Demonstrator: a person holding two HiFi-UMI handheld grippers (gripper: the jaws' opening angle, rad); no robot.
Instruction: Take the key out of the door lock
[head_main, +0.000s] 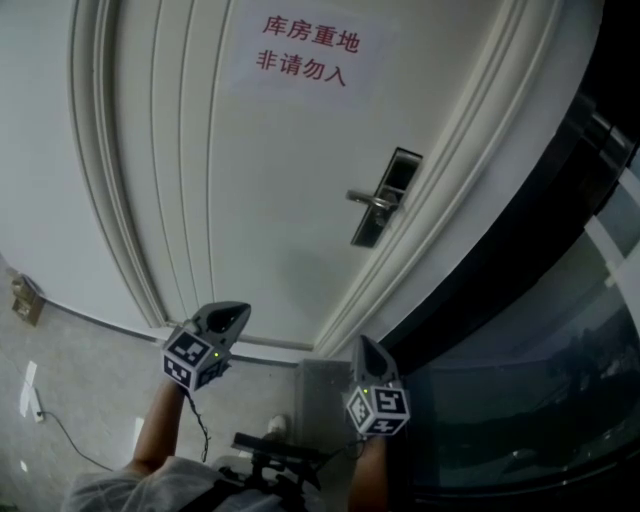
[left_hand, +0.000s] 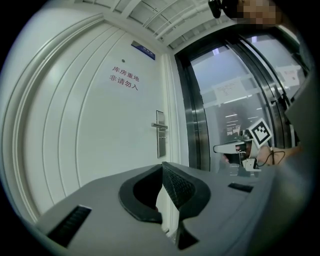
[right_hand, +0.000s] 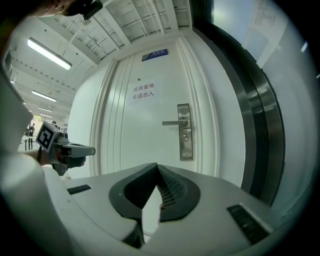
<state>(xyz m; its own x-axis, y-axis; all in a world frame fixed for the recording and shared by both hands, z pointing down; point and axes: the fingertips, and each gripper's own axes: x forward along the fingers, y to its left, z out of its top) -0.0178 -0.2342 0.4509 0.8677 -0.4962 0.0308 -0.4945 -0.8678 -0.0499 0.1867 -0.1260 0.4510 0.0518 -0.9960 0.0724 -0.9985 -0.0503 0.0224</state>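
Metal lock plate (right_hand: 185, 150): far ahead, on the right side of the white door (head_main: 250, 180), well apart from both grippers.
Key: expected at the keyhole (right_hand: 184, 137) just under the lever handle (right_hand: 171, 122); too small to make out.
Step in hand: closing in on the lock, judging by the gap left.
Doing it well: bring the right gripper (right_hand: 157, 167) level with the keyhole, spread the jaws only once near, pinch the key's head squarely, pull straight out, stay clear of the handle.
Right gripper: clenched, nothing between the jaws.
Left gripper (left_hand: 162, 167): clenched too, empty, near left.
Count: one door, one lock plate, one handle, one paper sign (head_main: 305, 50), two grippers.
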